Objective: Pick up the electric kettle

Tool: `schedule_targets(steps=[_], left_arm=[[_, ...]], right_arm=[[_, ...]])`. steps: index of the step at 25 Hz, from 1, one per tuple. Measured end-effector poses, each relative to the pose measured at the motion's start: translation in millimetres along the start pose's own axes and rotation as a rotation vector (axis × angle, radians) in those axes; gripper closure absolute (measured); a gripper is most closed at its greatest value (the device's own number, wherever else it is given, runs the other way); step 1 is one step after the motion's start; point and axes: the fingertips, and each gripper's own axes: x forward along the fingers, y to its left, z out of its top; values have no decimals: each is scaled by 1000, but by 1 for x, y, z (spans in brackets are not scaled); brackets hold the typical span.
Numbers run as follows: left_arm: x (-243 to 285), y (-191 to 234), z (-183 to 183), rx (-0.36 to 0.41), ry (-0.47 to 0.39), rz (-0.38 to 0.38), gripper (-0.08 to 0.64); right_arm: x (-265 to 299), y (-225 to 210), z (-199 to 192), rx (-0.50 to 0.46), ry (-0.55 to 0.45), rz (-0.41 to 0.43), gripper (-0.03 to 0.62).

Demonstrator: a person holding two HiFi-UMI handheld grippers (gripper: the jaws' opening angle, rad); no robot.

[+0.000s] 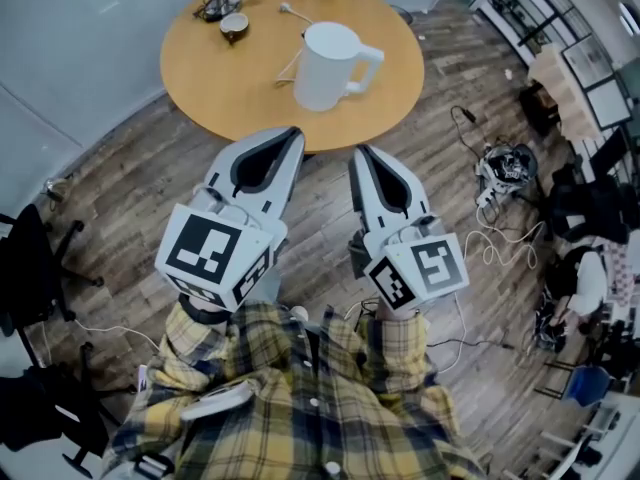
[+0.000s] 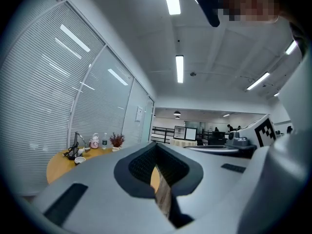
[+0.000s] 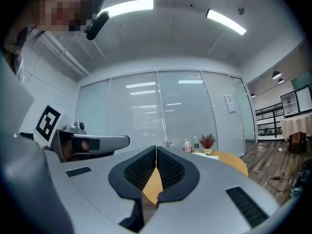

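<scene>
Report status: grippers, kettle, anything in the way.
Left gripper and right gripper shut, empty, short of the kettle. It stands upright on the table, untouched, handle rightward. Nothing between grippers and kettle.

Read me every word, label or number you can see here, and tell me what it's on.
No text reads clearly.
Paper sign on the glass wall: too small to read.
Bottle label: too small.
Electric kettle: no print visible.
Marker cubes: square patterns only, no letters.
</scene>
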Motion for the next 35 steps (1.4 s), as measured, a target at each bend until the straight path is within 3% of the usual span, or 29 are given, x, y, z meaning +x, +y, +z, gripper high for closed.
schedule_targets(steps=[8,18,35], left_arm=[[31,56,4,8,20,-49,557],[54,81,-3,-8,43,-91,557],[150,119,-4,-7,44,-77,557]], right_arm=[[51,-19,-5,9,-2,-76,560],[71,-41,-13,19,16,-148,560],[140,-123,-19,15,47,-141,560]])
